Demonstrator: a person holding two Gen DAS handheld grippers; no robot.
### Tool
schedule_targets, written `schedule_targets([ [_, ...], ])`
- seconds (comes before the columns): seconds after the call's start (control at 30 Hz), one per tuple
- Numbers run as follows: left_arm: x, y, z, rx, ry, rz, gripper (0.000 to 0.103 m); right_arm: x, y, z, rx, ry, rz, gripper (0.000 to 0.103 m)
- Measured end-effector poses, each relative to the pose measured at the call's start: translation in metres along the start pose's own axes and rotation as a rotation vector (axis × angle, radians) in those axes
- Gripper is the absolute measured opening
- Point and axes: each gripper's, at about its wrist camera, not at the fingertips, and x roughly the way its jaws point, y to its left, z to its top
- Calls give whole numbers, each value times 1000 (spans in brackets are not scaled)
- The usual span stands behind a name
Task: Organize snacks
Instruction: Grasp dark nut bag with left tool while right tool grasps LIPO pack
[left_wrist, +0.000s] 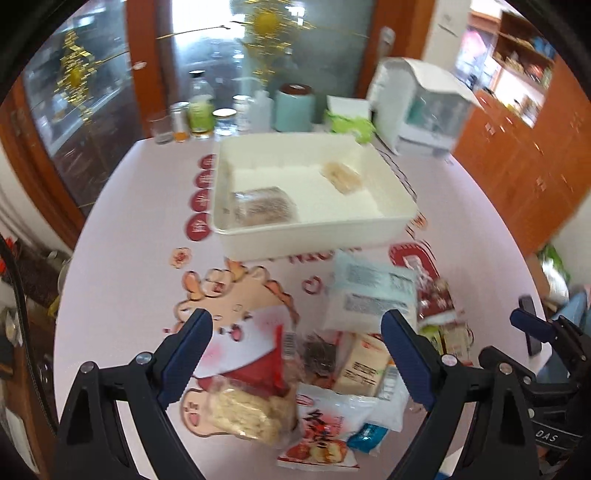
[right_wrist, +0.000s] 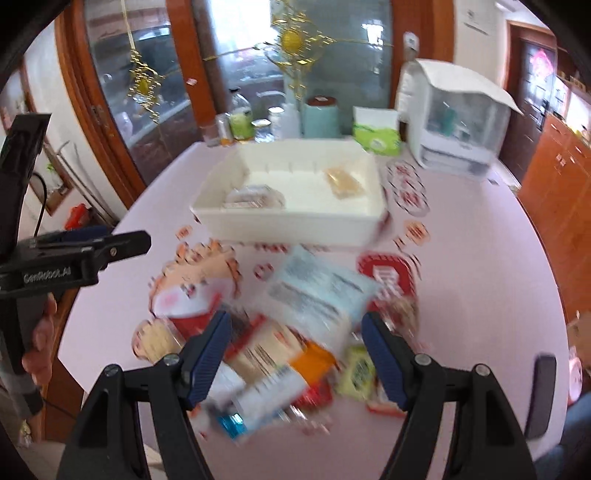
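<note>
My left gripper (left_wrist: 297, 326) is open and hangs over a heap of snack packets (left_wrist: 351, 369) on the pink table, with nothing between its fingers. In the heap lie a pale blue-and-white bag (left_wrist: 373, 295), a clear rice-cracker packet (left_wrist: 243, 410) and a red-and-white packet (left_wrist: 321, 439). Behind the heap stands a white bin (left_wrist: 314, 240) holding a dark packet (left_wrist: 264, 210) and a tan packet (left_wrist: 341, 175). My right gripper (right_wrist: 297, 321) is also open, above the blurred snack heap (right_wrist: 295, 354), and holds nothing. The white bin (right_wrist: 288, 229) lies beyond it.
Bottles and jars (left_wrist: 199, 114), a teal canister (left_wrist: 293, 107), a green tissue pack (left_wrist: 351, 122) and a white lidded appliance (left_wrist: 424, 107) line the table's far edge. Wooden cabinets (left_wrist: 517, 166) stand at the right. A dark flat object (right_wrist: 541, 395) lies near the right edge.
</note>
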Motion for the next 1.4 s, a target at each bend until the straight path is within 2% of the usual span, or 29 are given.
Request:
schedule_targets([
  [0.27, 30, -64, -2, 94, 29, -94, 92, -7, -49, -52, 83, 45, -80, 74],
  [0.43, 48, -115, -3, 244, 21, -90, 92, 6, -78, -74, 152, 62, -112, 74],
  [0.6, 87, -152, 9, 330, 116, -150, 92, 24, -105, -90, 225, 62, -114, 74],
  [0.73, 120, -174, 13, 422, 172, -155, 92, 43, -119, -103, 248, 75, -112, 74],
  [0.97, 173, -203, 4, 588, 259, -123, 92, 80, -127, -110, 252, 113, -102, 74],
  [1.17, 198, -223, 1, 696, 271, -113, 89, 107, -128, -110, 249, 137, -102, 74],
  [1.23, 203, -226, 2, 716, 277, -112, 88, 113, -126, -110, 238, 140, -103, 74],
  [1.4, 213, -231, 9, 737, 301, -133, 87, 121, -112, -108, 139, 117, -174, 71],
])
